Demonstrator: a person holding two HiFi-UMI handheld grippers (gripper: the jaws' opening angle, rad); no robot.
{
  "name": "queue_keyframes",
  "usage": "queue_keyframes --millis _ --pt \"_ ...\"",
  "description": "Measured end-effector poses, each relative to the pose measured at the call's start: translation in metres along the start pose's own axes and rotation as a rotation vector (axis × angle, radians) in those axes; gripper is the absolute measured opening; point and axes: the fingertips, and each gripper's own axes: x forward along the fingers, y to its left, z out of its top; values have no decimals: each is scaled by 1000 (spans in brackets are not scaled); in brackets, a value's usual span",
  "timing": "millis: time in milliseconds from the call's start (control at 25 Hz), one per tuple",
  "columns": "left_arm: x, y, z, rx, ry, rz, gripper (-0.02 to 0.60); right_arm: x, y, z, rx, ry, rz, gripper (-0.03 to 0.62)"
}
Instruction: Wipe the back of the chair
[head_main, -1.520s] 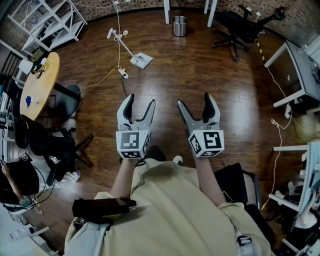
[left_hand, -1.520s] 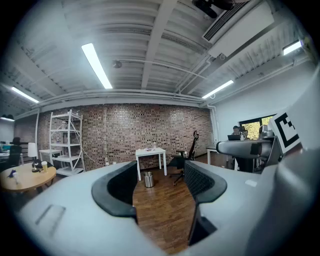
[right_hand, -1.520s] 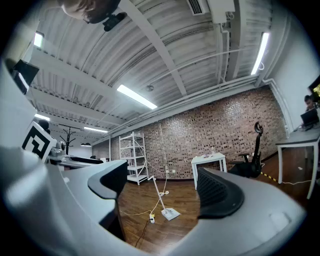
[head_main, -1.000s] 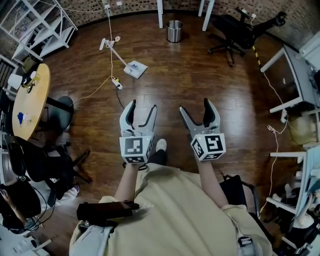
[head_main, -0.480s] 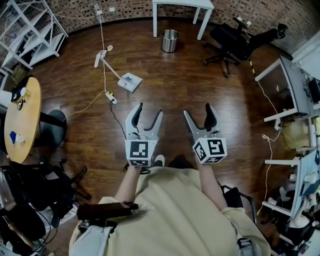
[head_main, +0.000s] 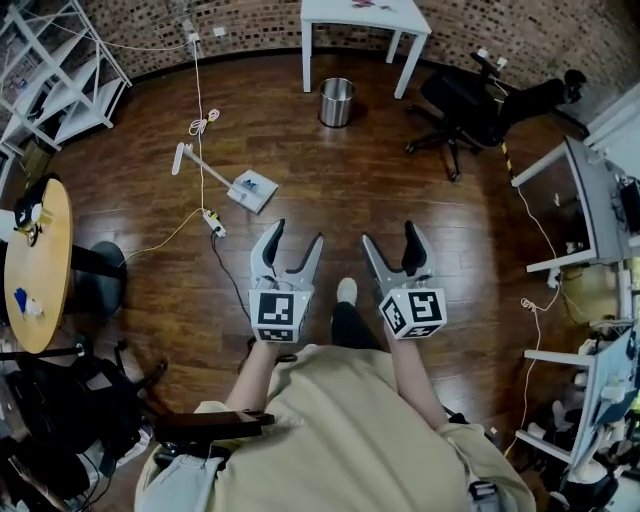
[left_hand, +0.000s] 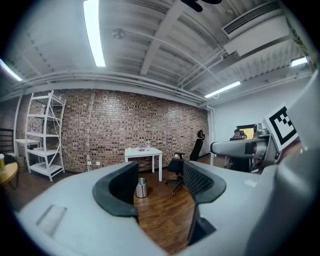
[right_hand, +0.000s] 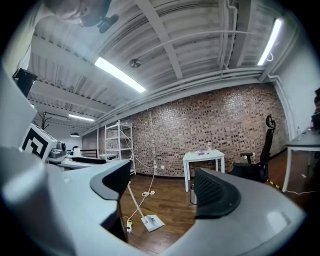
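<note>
Head view: chair (head_main: 470, 100) back points right; left fingers (head_main: 266, 245) open, right fingers (head_main: 413, 246) closing, empty.

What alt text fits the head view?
Seen from above, a person holds a left gripper and a right gripper over a wooden floor, both empty; the right one's fingers are closing. A black office chair, metal bin and white table stand ahead.

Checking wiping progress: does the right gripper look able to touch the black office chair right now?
Probably not. The right gripper, jaws closing on nothing, hangs far short of the black office chair; only wood floor lies between, so walking closer looks unobstructed.
</note>
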Motion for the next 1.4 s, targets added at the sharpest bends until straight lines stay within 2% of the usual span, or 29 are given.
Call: queue_keyframes --millis 240,360,560,800,1000,1240,1400 --pt "115 9 24 19 -3 20 261 87 -69 12 14 13 80 388" --pt "162 2 40 35 -11 31 260 116 -101 19 53 11 103 388" --pt "221 2 50 54 9 45 258 156 -117 6 106 50 177 388" --pt "277 19 57 62 17 65 258 197 -168 13 117 29 156 388" --pt "331 34 49 51 36 41 258 242 -197 12 120 26 137 388" --pt "408 70 48 25 33 13 256 316 -225 9 103 43 125 388" --pt "456 104 59 7 11 22 256 377 -249 24 82 38 115 387"
